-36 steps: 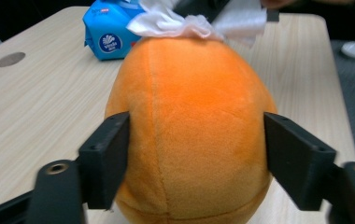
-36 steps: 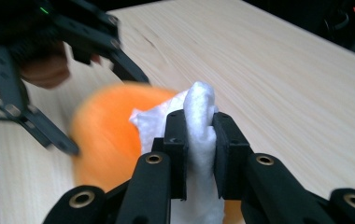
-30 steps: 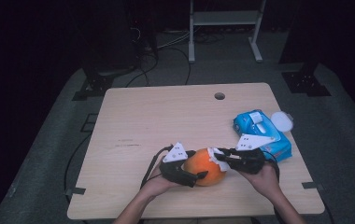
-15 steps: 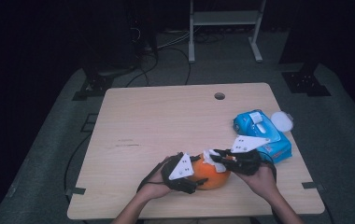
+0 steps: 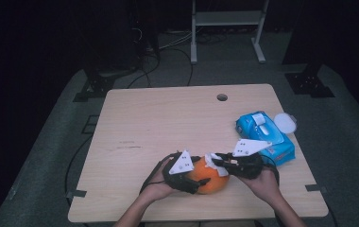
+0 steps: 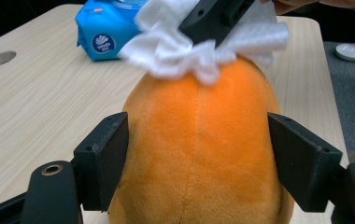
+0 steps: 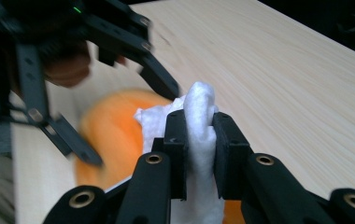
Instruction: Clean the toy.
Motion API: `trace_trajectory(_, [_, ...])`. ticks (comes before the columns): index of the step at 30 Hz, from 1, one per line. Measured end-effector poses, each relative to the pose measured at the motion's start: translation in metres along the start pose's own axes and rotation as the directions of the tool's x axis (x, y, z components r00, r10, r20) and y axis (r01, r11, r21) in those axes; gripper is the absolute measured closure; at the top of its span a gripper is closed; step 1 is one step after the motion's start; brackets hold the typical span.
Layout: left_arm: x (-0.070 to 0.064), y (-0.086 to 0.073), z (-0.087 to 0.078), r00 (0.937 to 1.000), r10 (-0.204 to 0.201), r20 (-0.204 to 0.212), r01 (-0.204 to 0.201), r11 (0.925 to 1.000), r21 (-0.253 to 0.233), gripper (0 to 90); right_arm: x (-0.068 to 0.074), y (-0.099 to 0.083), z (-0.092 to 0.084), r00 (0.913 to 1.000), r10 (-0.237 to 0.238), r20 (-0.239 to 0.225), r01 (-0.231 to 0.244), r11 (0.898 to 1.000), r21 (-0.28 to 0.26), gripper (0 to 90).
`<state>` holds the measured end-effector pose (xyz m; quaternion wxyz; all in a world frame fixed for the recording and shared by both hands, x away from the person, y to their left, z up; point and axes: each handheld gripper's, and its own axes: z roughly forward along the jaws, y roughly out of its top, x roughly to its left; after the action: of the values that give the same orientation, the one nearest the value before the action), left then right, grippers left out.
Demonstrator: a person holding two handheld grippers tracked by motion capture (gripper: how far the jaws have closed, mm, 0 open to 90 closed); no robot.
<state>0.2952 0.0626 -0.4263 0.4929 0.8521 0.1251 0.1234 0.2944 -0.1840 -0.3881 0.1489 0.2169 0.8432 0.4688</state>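
Orange plush toy (image 6: 199,149) sits between left gripper (image 5: 187,176) jaws, both pads touching its sides | right gripper (image 7: 198,154) clamps white wipe (image 7: 199,116) on toy's top | advice: steady toy, rub lightly, keep wipe pinched

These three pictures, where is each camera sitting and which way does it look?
High view: above the table, looking down; forearms, both hands, left gripper, right gripper.
Left gripper view: between its jaws, facing the orange plush toy.
Right gripper view: along its jaws, pinching a white wipe.
Shared: toy, wipe; the blue wipes pack in two.
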Motion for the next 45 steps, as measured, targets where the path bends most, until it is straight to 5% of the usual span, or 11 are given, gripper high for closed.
trace_trajectory(5, [0.002,0.003,0.001,0.9997,-0.025,0.004,0.025,0.9997,0.0,18.9,-0.009,-0.007,-0.004,0.9986,0.049,0.022,-0.049,0.999,-0.009,76.6])
trace_trajectory(8, [-0.004,0.006,0.003,0.9997,0.011,0.021,-0.011,0.9999,0.004,16.7,-0.001,-0.002,-0.001,0.9995,0.031,0.008,-0.031,0.999,-0.021,76.5])
trace_trajectory(12, [0.001,0.001,-0.002,0.9991,0.029,0.031,-0.03,0.9994,0.02,25.9,0.011,0.005,0.003,0.9994,-0.007,-0.033,0.006,1.0,-0.028,76.5])
trace_trajectory(17, [0.015,-0.011,-0.01,0.9981,-0.036,0.049,0.035,0.9992,0.019,29.1,-0.005,-0.006,0.0,0.9996,0.026,0.007,-0.026,1.0,-0.012,76.5])
trace_trajectory(20, [0.018,-0.012,-0.01,0.997,-0.053,0.057,0.053,0.9985,0.013,28.6,-0.016,-0.014,-0.002,0.9963,0.085,0.006,-0.085,0.996,-0.018,76.5])
trace_trajectory(24, [0.009,0.001,-0.007,0.999,-0.021,0.04,0.021,0.9998,0.0,14.5,-0.007,-0.009,0.001,0.998,0.061,0.017,-0.06,0.998,-0.026,76.5])
trace_trajectory(28, [0.006,0.0,-0.007,0.9988,0.016,0.047,-0.017,0.9997,0.019,24.5,-0.001,-0.004,0.004,0.9994,0.033,-0.009,-0.033,0.999,-0.033,76.5])
trace_trajectory(34, [0.014,-0.009,-0.011,0.9973,-0.026,0.069,0.025,0.9995,0.02,30.4,-0.02,-0.018,0.001,0.9937,0.112,-0.006,-0.112,0.993,-0.032,76.5])
trace_trajectory(38, [0.011,-0.011,-0.01,0.9961,-0.009,0.088,0.008,0.9999,0.015,30.4,-0.037,-0.034,0.004,0.9765,0.209,-0.053,-0.209,0.978,0.001,76.5])
trace_trajectory(45, [-0.001,-0.007,-0.005,0.9917,0.062,0.112,-0.066,0.9974,0.03,29.6,-0.026,-0.016,-0.003,0.9809,0.173,-0.089,-0.18,0.981,-0.079,76.5])
